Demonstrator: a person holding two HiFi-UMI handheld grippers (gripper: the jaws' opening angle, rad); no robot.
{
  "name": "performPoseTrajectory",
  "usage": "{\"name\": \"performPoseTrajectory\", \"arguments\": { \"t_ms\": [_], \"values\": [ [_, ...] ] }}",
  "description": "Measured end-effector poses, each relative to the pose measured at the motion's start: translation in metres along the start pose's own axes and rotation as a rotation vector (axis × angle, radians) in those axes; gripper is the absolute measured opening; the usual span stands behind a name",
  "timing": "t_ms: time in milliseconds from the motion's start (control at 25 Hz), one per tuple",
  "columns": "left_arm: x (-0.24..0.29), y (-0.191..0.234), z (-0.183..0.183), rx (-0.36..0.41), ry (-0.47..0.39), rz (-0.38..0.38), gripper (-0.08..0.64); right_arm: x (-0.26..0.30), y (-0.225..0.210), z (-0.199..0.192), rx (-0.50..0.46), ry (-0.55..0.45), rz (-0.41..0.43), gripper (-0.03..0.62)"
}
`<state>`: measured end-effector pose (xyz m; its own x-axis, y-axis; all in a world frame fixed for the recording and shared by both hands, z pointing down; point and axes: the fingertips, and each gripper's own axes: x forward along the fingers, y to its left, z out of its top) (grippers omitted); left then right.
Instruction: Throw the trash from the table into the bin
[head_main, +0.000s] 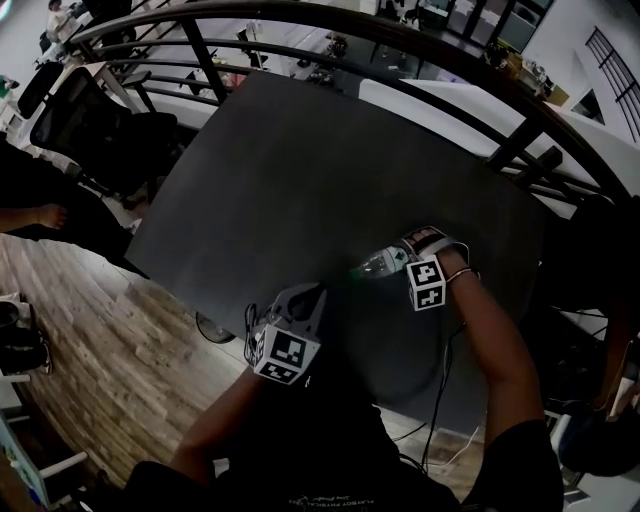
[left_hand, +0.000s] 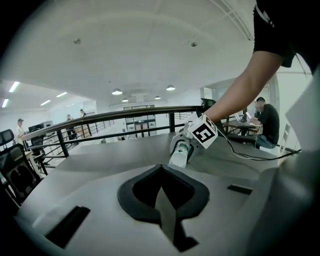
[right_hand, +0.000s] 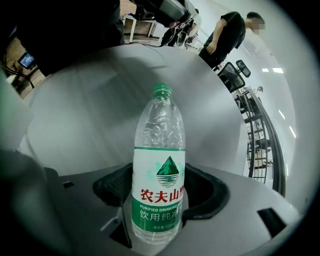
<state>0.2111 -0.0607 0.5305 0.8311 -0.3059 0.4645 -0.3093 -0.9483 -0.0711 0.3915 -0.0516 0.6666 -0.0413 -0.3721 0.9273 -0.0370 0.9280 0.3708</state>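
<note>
Table (head_main: 300, 170) bears one plastic bottle (right_hand: 158, 150), its long axis running along your right claw (right_hand: 159, 180): cap away, base between jaws spread at their widest, apparently not pinching. Your left claw (left_hand: 161, 175) is shut, empty and farther off.

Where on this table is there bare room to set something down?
Most of the dark table is bare: the whole stretch from the railing side down to the near edge, and the left half toward the office chair. Crowded only at the near right, where the bottle sits between the right tongs, with the left tongs close by.
</note>
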Motion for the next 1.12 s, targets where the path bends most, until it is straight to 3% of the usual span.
{"name": "performPoseTrajectory", "arguments": {
  "t_ms": [200,320,600,840,1120],
  "values": [
    [-0.008,-0.005,-0.001,0.012,-0.013,0.005,0.023,0.005,0.007,-0.003,0.086,-0.002,-0.003,0.318],
    [-0.016,0.0,-0.005,0.014,-0.024,0.026,0.023,0.002,0.006,0.0,0.15,-0.009,-0.049,0.318],
    [-0.041,0.022,-0.009,-0.006,-0.092,0.078,0.023,-0.031,-0.024,0.03,0.476,-0.173,-0.242,0.318],
    [-0.086,0.067,-0.02,-0.08,-0.149,0.151,0.023,-0.068,-0.068,0.099,0.575,-0.287,-0.368,0.318],
    [-0.166,0.119,-0.036,-0.131,-0.217,0.255,0.023,-0.117,-0.118,0.216,0.692,-0.532,-0.468,0.318]
  ]
}}
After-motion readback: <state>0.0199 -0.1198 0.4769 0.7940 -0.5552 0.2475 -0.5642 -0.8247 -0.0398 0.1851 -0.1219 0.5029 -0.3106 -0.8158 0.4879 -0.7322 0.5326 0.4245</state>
